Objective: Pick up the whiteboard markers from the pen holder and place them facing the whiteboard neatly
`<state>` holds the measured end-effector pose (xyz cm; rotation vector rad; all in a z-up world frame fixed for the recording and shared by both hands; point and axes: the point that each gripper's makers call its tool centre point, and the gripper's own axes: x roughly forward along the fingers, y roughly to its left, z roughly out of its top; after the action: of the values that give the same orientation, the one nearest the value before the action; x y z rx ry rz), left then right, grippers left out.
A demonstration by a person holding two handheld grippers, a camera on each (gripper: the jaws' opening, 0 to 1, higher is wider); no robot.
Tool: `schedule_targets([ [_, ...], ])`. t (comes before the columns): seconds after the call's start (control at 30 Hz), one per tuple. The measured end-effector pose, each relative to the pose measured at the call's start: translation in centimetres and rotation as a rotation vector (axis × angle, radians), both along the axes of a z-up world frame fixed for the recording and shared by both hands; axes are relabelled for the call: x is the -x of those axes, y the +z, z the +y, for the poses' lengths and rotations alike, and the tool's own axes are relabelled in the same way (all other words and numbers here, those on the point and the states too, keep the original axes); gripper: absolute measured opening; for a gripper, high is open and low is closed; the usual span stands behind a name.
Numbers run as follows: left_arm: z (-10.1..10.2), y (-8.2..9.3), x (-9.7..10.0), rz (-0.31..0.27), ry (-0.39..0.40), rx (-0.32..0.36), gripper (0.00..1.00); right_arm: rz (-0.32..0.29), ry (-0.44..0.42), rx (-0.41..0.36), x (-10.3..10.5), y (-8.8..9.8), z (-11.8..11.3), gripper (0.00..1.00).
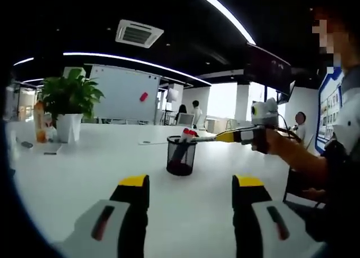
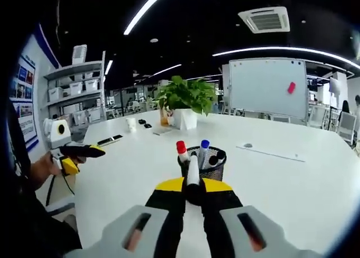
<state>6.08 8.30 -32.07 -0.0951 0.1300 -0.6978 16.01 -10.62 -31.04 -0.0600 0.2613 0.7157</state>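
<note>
The right gripper has its fingers closed narrow on a white marker, gripped low on the barrel so it can lift straight out of the mesh pen holder. Red and blue capped markers stand in the holder beside it (still to be taken). The left gripper waits with fingers wide, back from the holder, over the white bench. The whiteboard stands beyond the bench's far edge.
</note>
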Motion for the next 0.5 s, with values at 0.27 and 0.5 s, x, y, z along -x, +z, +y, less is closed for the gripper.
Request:
schedule_targets([
  [0.27,0.2,1.3,1.0,-0.037,0.036,-0.016,0.60,-0.018,-0.004,-0.046,0.0,0.4,-0.4,0.13],
  [0.5,1.3,1.4,1.7,-0.057,0.058,-0.031,0.61,-0.035,-0.020,-0.054,0.0,0.5,-0.3,0.13],
])
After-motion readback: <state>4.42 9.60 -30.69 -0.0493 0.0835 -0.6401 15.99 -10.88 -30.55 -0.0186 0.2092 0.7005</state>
